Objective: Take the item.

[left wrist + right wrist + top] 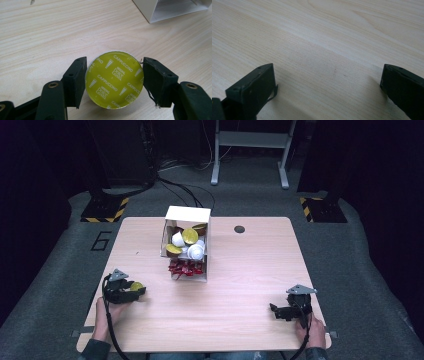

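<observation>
Up close, the left gripper view reads "Cappuccino" on the round yellow foil-lidded capsule (114, 80); left gripper (131, 291) clamps it at the table's (250, 270) eight o'clock. Right gripper (328, 82) gapes wide, holding nothing.

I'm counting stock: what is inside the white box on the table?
The white box lies on its side, showing yellow-lidded capsules, white capsules and red wrapped pieces at its mouth. Anything deeper is covered.
</observation>
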`<state>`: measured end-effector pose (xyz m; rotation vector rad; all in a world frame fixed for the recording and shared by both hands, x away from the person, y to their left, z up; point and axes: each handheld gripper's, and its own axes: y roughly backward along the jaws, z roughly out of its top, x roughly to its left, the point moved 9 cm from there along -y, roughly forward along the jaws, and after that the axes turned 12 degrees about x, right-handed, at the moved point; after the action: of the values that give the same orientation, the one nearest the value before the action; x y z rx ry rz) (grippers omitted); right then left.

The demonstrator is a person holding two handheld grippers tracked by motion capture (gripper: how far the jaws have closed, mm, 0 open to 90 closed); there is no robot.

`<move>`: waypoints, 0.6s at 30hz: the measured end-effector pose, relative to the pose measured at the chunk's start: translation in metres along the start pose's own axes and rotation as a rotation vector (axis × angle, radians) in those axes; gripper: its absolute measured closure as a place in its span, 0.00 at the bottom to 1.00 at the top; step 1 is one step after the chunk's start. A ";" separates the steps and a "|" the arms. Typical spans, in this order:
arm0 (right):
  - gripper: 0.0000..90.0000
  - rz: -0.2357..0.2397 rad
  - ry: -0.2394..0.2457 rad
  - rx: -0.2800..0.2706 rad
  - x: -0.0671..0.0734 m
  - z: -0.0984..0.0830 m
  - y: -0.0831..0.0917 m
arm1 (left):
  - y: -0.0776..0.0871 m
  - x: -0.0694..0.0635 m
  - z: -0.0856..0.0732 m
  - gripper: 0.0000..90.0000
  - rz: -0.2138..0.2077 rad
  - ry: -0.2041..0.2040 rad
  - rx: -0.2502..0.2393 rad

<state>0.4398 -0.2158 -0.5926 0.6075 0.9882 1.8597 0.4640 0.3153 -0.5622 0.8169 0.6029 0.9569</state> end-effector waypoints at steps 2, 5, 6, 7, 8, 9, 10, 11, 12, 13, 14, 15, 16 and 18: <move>0.00 0.001 -0.001 -0.003 0.000 0.000 0.000 | -0.002 0.002 0.003 0.40 -0.001 0.001 0.019; 0.00 0.001 -0.001 -0.005 0.000 0.000 0.000 | -0.004 0.007 0.009 0.31 -0.007 0.012 0.041; 0.00 0.000 0.000 0.000 0.000 0.000 0.000 | -0.004 0.008 0.009 0.28 -0.008 0.009 0.047; 0.00 0.000 0.000 -0.001 0.000 0.000 0.000 | -0.004 0.008 0.010 0.25 -0.016 0.013 0.041; 0.00 0.001 0.000 0.000 0.000 0.000 0.000 | -0.002 0.009 0.011 0.22 -0.010 0.017 0.044; 0.00 0.001 -0.002 -0.005 0.000 0.000 0.000 | -0.001 0.011 0.011 0.19 -0.010 0.023 0.047; 0.00 0.001 -0.001 -0.005 0.000 0.000 0.000 | 0.002 0.012 0.013 0.17 -0.009 0.038 0.029; 0.00 0.001 -0.001 -0.004 0.000 0.000 0.000 | 0.005 0.011 0.015 0.16 -0.013 0.039 0.014; 0.00 0.001 -0.001 -0.004 0.000 0.000 0.000 | 0.008 0.010 0.016 0.16 -0.009 0.038 0.011; 0.00 0.001 -0.001 -0.004 0.000 0.000 0.000 | 0.012 0.010 0.017 0.15 -0.005 0.029 0.005; 0.00 0.001 -0.001 -0.005 0.000 0.000 0.000 | 0.016 0.008 0.020 0.13 -0.004 0.034 -0.011; 0.00 0.001 -0.001 -0.004 0.000 0.000 0.000 | 0.020 0.005 0.021 0.12 -0.005 0.021 -0.013; 0.00 0.001 0.001 -0.004 0.000 0.000 0.000 | 0.024 0.002 0.021 0.12 -0.005 0.014 -0.020; 0.00 0.003 0.002 -0.003 0.000 0.000 0.000 | 0.029 -0.003 0.022 0.11 -0.003 0.011 -0.029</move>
<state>0.4399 -0.2158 -0.5925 0.6058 0.9860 1.8643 0.4657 0.3149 -0.5256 0.7852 0.5986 0.9656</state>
